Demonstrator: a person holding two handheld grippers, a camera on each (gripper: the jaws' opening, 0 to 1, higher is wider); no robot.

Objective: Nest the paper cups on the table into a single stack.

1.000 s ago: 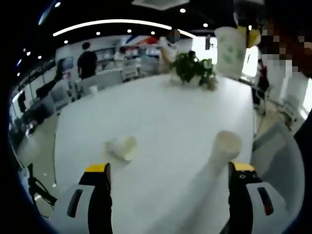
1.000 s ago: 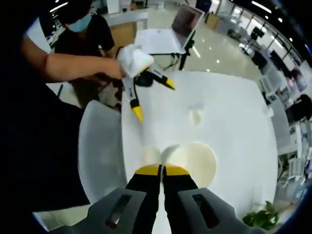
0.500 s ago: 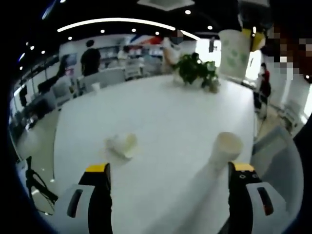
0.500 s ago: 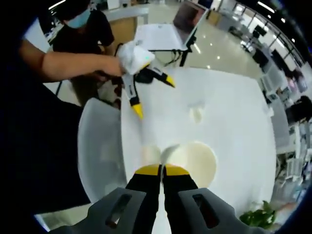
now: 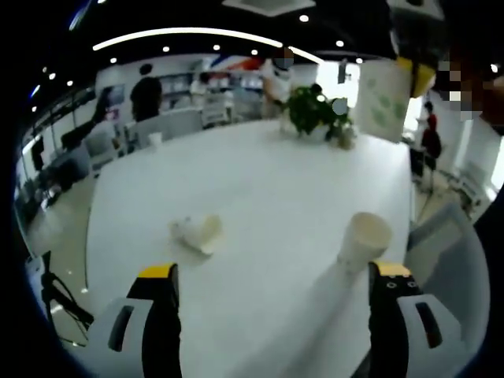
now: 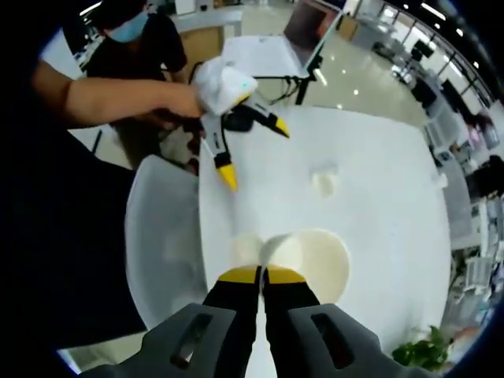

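The right gripper (image 6: 264, 274), clamped on a cup's (image 6: 315, 260) rim, hangs above the table (image 5: 260, 189), where the left gripper (image 5: 272, 276), spread wide, faces an upright cup (image 5: 364, 240) and a tipped cup (image 5: 197, 233), ready for nesting.

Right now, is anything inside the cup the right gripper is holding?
The held cup faces the right gripper's camera, and its visible inside looks empty. The right gripper pinches the rim, and its tips cover the near wall, so that part stays unseen.

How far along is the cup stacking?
Done: nothing nested yet. In hand: the right gripper is shut on one paper cup's rim, held above the table. Left: an upright cup and a tipped cup sit apart; the left gripper is open.
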